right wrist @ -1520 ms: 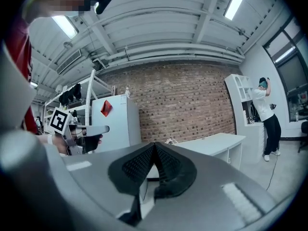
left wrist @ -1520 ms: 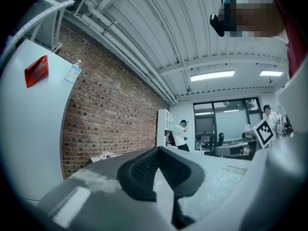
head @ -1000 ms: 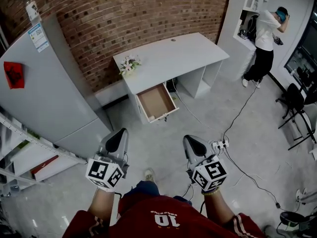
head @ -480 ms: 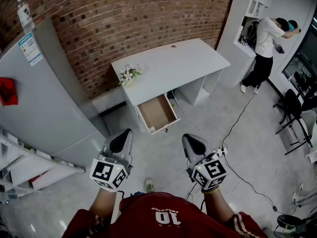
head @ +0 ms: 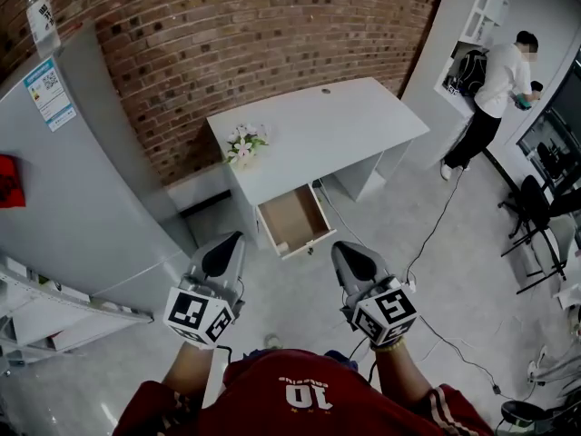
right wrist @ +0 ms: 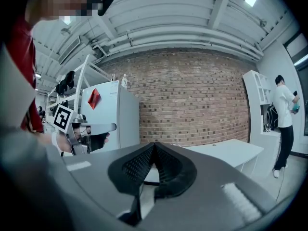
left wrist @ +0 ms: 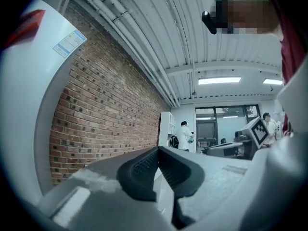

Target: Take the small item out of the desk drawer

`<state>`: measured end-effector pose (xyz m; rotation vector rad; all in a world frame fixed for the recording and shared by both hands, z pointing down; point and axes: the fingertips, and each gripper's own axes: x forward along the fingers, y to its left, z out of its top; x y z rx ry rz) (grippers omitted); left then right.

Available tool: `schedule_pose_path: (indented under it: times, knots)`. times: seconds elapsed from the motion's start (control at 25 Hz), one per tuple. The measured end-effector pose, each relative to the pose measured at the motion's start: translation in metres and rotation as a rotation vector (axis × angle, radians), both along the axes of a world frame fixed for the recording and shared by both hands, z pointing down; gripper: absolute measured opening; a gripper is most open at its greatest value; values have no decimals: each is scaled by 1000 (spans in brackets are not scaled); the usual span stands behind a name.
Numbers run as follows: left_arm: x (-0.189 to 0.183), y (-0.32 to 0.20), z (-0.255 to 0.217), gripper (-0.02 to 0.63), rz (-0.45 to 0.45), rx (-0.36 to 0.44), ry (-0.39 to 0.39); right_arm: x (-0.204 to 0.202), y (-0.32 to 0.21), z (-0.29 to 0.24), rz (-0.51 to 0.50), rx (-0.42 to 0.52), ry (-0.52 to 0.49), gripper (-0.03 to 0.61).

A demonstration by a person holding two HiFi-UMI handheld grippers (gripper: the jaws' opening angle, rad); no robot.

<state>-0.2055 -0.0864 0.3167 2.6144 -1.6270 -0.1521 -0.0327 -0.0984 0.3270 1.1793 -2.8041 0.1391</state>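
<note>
The person in the red shirt (head: 290, 398) is holding both grippers out low in front, side by side and apart. The left gripper (head: 229, 246) is showing its jaws pressed together at the tips with nothing between them, and the right gripper (head: 345, 252) is doing the same, closed and empty. Beyond them, across grey floor (head: 281, 289), the drawer (head: 295, 214) is standing pulled out from the white desk (head: 336, 125), well apart from both grippers. Inside it a small pale shape (head: 282, 246) is lying near the front left corner, too small to identify. Flowers (head: 243, 142) are sitting on the desk's left end, near the brick wall (head: 227, 34). A grey fridge (head: 82, 180) is standing at left. At far right another person (head: 499, 80) is standing by white shelves (head: 477, 7).
</note>
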Motion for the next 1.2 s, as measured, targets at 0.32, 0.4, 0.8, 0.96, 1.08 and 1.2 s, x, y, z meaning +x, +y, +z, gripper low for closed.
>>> schedule_pose_path:
  times: [0.32,0.4,0.8,0.96,1.08,1.2]
  knots:
    - [-11,-22,4,3,-2,-2,11,-14,-19,4,-11,-3,11,2]
    - [-13,-26,5,3,-5,0,9,-14,-24,6,-11,-6,7,2]
    - [-4,-49,17,3,-69,-19,8,-12,-57,20,-81,-21,-17,2]
    - [10,-68,19,3,-118,-15,4,-1,-86,25,-140,-25,-16,2]
    - [19,-86,19,3,-177,-18,2,4,-115,26,-201,-27,-13,2]
    - [26,-103,18,3,-235,-25,17,6,-143,24,-270,-27,-14,2]
